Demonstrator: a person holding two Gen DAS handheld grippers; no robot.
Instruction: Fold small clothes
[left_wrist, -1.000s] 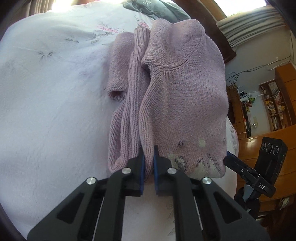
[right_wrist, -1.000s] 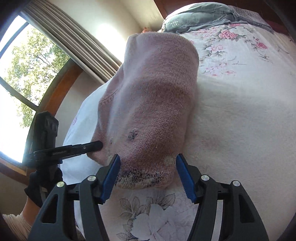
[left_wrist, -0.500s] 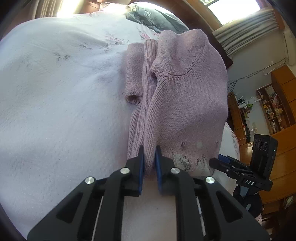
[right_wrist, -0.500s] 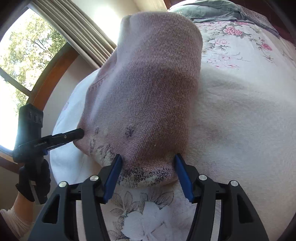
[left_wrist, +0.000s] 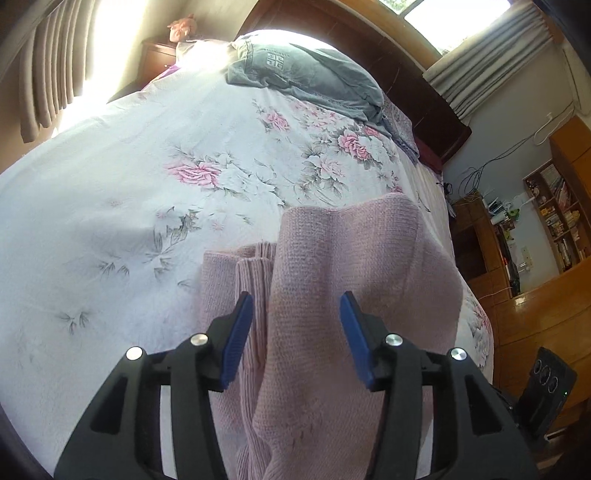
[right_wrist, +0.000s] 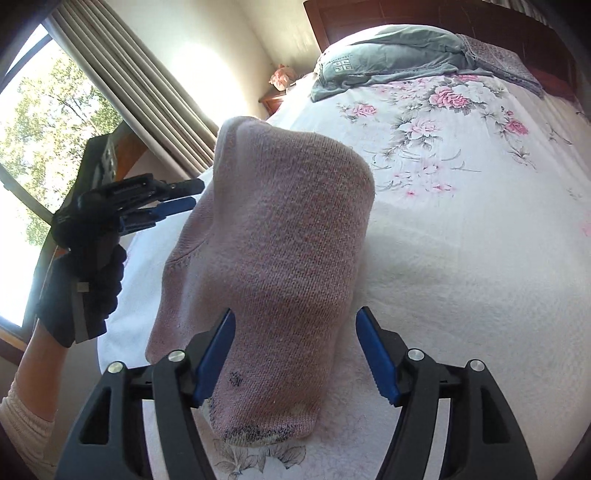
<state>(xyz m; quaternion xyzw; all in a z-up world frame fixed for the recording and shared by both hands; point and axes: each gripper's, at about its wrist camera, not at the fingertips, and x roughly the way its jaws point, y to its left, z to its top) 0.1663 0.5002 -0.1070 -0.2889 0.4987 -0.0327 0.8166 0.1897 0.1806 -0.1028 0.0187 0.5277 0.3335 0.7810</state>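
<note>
A: Closest in, what is the left tool (left_wrist: 296, 334) doing?

B: Its blue-padded fingers (left_wrist: 236, 334) stand spread apart, released, with nothing pinched. The folded pink knitted sweater (left_wrist: 343, 295) lies right under and between them, on the bed.

A: And the right tool (right_wrist: 295, 352)?

B: The same: its jaws are wide apart and grasp nothing. The sweater (right_wrist: 280, 251) fills the gap ahead of it, a rounded folded bundle with a dark speckled pattern along the near hem.

A: Does either tool touch the knit?

B: I cannot tell; the pads sit over it in both views, but contact is not clear.

A: How does the sweater lie?

B: In the left wrist view a ribbed strip and a narrower folded part sit on its left side, while the broad smooth panel drapes to the right. It rests on the white floral bedspread (left_wrist: 129, 206), near the bed's near edge.

A: Can one tool be seen from the other?

B: Yes. The right wrist view shows the left tool (right_wrist: 177, 197) held in a dark-gloved hand (right_wrist: 88, 291), just beside the sweater's left edge, jaws parted.

A: Farther back?

B: Pink printed roses, then a grey-green garment (left_wrist: 306, 79) piled near the dark wooden headboard (left_wrist: 424, 107). Beige pleated curtains (right_wrist: 133, 92) hang by the window, and wooden bookshelves (left_wrist: 557, 218) stand at the far right.
</note>
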